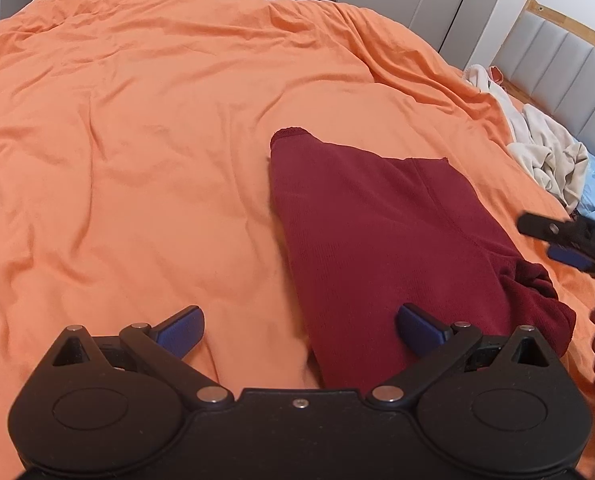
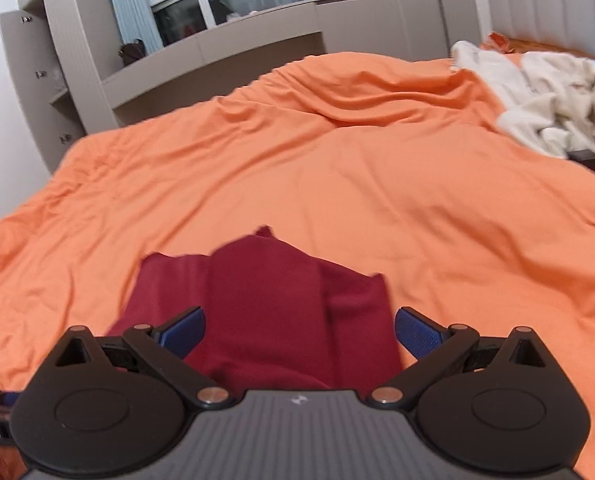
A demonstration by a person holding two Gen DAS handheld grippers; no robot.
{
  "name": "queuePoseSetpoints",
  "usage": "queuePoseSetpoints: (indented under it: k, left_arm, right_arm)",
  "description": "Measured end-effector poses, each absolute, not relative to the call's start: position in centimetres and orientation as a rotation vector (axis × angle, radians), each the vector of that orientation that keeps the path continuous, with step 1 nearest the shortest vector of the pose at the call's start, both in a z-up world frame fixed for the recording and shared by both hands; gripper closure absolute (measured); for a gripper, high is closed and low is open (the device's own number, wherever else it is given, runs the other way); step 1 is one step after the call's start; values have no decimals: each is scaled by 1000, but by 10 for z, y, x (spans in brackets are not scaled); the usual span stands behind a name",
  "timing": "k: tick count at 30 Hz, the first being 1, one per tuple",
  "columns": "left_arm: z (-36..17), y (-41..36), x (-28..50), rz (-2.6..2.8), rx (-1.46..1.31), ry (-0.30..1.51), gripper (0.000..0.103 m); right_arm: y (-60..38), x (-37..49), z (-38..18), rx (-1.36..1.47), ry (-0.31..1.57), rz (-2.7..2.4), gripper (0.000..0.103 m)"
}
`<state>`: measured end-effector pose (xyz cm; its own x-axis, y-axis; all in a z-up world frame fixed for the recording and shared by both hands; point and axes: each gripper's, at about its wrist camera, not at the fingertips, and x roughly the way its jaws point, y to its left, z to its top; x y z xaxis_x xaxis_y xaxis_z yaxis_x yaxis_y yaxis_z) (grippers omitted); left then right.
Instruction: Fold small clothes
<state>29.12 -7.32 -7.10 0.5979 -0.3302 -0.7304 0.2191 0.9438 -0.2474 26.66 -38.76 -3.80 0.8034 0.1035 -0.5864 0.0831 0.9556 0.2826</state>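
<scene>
Though the red garment point(image 1: 381, 240) lies partly folded on the bed point(image 1: 137, 140), one end is bunched. My left claw point(image 1: 299, 330) and right claw point(image 2: 299, 330) are both wide, holding nothing, so I judge tidying remains.

Left gripper point(image 1: 300, 330), right gripper point(image 2: 300, 332): black linkages, blue pads, silver pivot pins, ribbed grey housing.

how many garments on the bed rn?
2 visible. The dark red garment lies flat on the orange bedspread, near both grippers. A cream garment is crumpled by the headboard; that heap may hide more pieces.
</scene>
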Motion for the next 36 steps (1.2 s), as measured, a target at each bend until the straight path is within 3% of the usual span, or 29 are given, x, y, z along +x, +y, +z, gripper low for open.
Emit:
queuePoseSetpoints:
  k: [3,13,17,18,26,36]
  left_arm:
    - [-65,-71,297,-333,-146,885,0]
    - [-72,-50,322,-331,-269,929,1]
    - [-83,-56,325,-366,-275,960,1]
    - [-85,-58,326,-379,-284,966,1]
    - [-88,-99,332,-507,-277,1011,15]
    - [-78,-126,329,-504,-219,1012,12]
  right_arm:
    - [-384,280,-43,315,648,42,19]
    - [-391,291,-62,377,702,-5,44]
    - [-396,286,-66,459,689,6,89]
    - [-396,284,-64,450,676,2,93]
    - [-408,268,-32,420,568,-25,97]
    - [-430,280,-72,459,657,-98,97]
